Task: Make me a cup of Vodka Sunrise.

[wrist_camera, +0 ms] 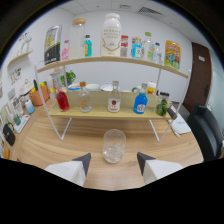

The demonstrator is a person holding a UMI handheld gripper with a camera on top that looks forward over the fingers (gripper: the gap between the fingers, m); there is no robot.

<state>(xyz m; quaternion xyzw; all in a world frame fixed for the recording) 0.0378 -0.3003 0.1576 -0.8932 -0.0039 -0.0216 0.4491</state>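
Hovering with jaws apart, the gripper [114, 161] sits behind the glass [114, 145]; a careless reach toward the vodka bottle [114, 99] (lower shelf) could topple it

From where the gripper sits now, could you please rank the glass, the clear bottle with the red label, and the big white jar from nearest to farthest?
1. Glass: on the table, just ahead of the open gripper.
2. Clear bottle with the red label: lower shelf, beyond the glass.
3. Big white jar: top shelf, farthest.
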